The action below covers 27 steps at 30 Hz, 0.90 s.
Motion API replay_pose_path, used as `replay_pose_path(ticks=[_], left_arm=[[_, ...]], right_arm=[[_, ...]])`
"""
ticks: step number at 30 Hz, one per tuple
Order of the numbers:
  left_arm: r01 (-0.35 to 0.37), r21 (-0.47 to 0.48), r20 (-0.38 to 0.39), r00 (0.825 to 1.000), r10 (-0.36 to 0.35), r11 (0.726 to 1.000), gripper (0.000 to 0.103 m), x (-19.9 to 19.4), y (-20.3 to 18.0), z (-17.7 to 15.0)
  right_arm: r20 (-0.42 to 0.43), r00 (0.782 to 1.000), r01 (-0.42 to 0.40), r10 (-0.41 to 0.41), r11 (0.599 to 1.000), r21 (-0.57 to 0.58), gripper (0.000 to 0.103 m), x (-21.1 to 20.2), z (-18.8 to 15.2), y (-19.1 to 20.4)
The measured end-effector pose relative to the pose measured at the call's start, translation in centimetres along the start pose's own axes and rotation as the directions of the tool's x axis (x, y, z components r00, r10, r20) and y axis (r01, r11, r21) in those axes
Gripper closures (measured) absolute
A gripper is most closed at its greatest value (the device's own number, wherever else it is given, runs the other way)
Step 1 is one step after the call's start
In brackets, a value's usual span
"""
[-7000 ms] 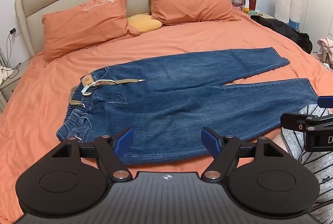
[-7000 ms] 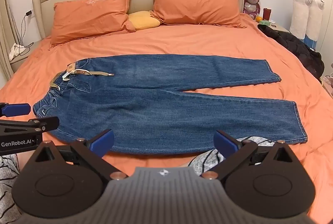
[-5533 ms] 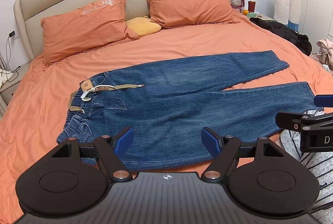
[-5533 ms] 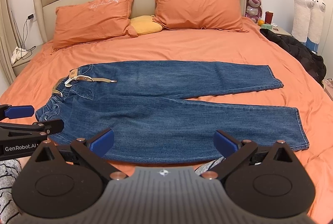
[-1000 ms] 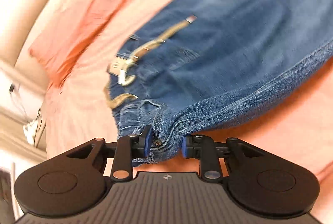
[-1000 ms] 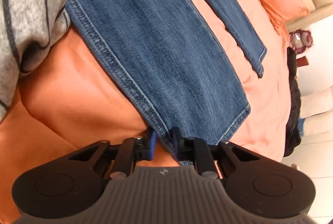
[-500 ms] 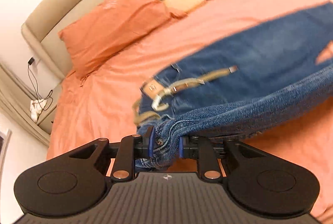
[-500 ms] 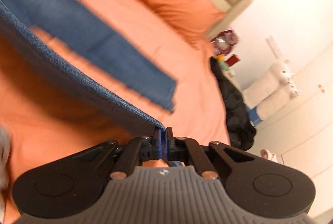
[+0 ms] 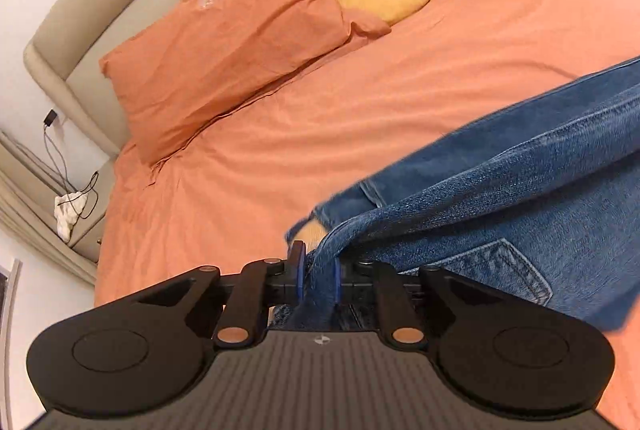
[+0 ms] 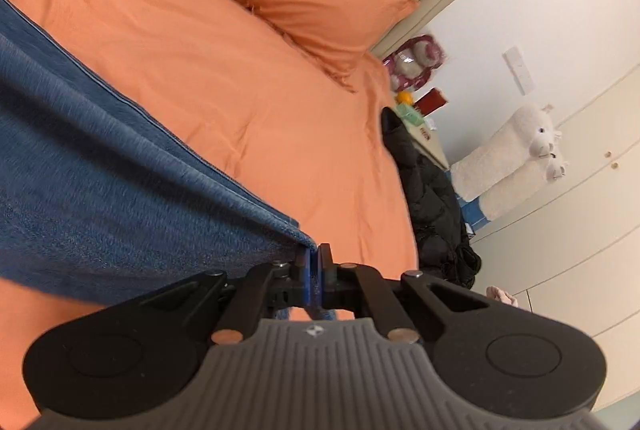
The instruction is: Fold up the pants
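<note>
Pants [image 9: 520,190]: on my bed [image 9: 400,90], one end in my left tongs [image 9: 318,278], other end in my right tongs [image 10: 314,270].
Pillows [image 9: 224,50]: behind the pants.
Coat [image 10: 432,198]: right of the bed.

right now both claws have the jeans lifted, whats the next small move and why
Probably carry the lifted edge across toward the pillows and lower it onto the far leg. The left claw is closing on bunched denim and the right claw is shut on the jeans, whose near edge hangs above the orange sheet.

Blue denim pants [image 9: 520,198], lifted, draped
</note>
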<state>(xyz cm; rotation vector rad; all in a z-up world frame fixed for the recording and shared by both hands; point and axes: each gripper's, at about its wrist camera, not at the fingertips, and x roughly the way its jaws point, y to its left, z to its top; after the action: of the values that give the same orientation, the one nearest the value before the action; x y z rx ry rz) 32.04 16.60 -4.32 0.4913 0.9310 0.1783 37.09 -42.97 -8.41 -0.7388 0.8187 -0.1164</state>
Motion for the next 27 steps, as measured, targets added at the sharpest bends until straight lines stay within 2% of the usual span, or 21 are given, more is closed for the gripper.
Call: replay_pose_path(ticks=[5, 11, 15, 17, 20, 24, 27], left_arm=[[0.018, 0.022, -0.084, 0.996, -0.016, 1.000, 0.090, 6.9, -0.9, 2.8], [0.070, 0.021, -0.194, 0.979, -0.065, 0.997, 0.089, 14.7, -2.4, 3.8], [0.127, -0.063, -0.230, 0.963, -0.138, 0.990, 0.089, 17.9, -1.5, 3.7], [0.150, -0.114, -0.233, 0.957, -0.173, 0.982, 0.089, 18.7, -0.9, 3.2], [0.165, -0.133, -0.230, 0.954, -0.192, 0.977, 0.089, 19.0, -0.3, 2.8], [0.152, -0.097, -0.174, 0.970, -0.167, 0.984, 0.089, 16.1, 0.0, 3.2], [0.177, -0.136, -0.127, 0.973, -0.194, 0.975, 0.089, 14.0, 1.6, 3.6]], right_arm=[[-0.065, 0.998, -0.020, 0.017, 0.999, -0.046, 0.103, 6.7, 3.3, 2.8], [-0.152, 0.987, -0.060, 0.043, 0.992, -0.107, 0.103, 14.1, 5.3, 6.6], [-0.197, 0.978, -0.089, 0.063, 0.988, -0.127, 0.103, 17.0, 5.6, 8.1], [-0.218, 0.973, -0.107, 0.077, 0.986, -0.128, 0.103, 18.5, 5.7, 8.4], [-0.227, 0.970, -0.114, 0.083, 0.985, -0.128, 0.103, 19.2, 5.5, 9.0], [-0.213, 0.973, -0.110, 0.084, 0.987, -0.114, 0.103, 18.1, 5.5, 8.5], [-0.203, 0.974, -0.122, 0.103, 0.989, -0.086, 0.103, 16.8, 5.8, 6.6]])
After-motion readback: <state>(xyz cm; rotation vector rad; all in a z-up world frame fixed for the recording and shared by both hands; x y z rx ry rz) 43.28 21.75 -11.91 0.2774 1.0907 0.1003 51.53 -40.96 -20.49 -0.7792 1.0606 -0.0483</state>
